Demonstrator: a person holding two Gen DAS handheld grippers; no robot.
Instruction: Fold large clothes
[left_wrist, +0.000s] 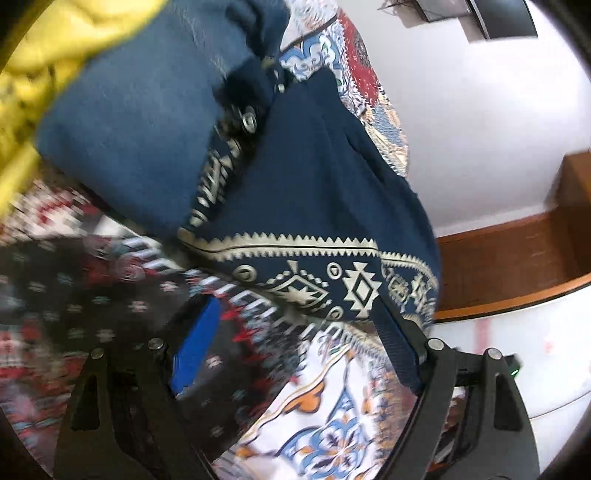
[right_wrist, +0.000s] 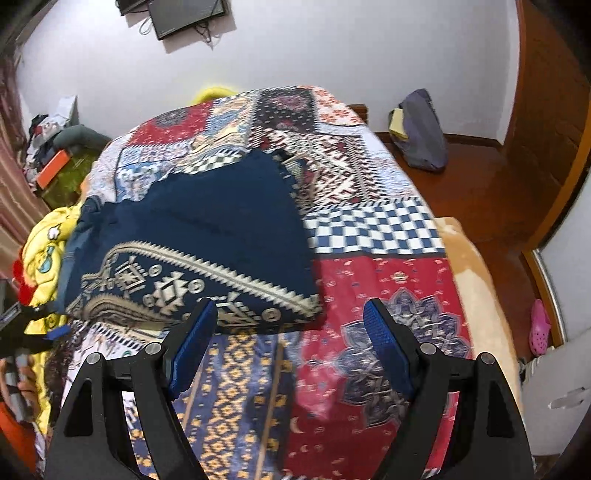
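Note:
A large navy garment (right_wrist: 207, 225) with a cream geometric border lies folded on the patchwork bedspread (right_wrist: 376, 236). My right gripper (right_wrist: 291, 347) is open and empty, just in front of the garment's bordered edge. In the left wrist view the same navy garment (left_wrist: 314, 184) fills the middle, its cream border running between my fingers. My left gripper (left_wrist: 299, 354) is open, its right finger (left_wrist: 399, 350) against the garment's edge, its left finger (left_wrist: 195, 347) over the bedspread (left_wrist: 317, 417). The image is motion-blurred.
A yellow garment (right_wrist: 48, 251) lies piled at the bed's left side and also shows in the left wrist view (left_wrist: 40, 74). A grey bag (right_wrist: 421, 129) and a pink shoe (right_wrist: 539, 328) sit on the brown floor to the right. White wall with a screen (right_wrist: 184, 14) behind.

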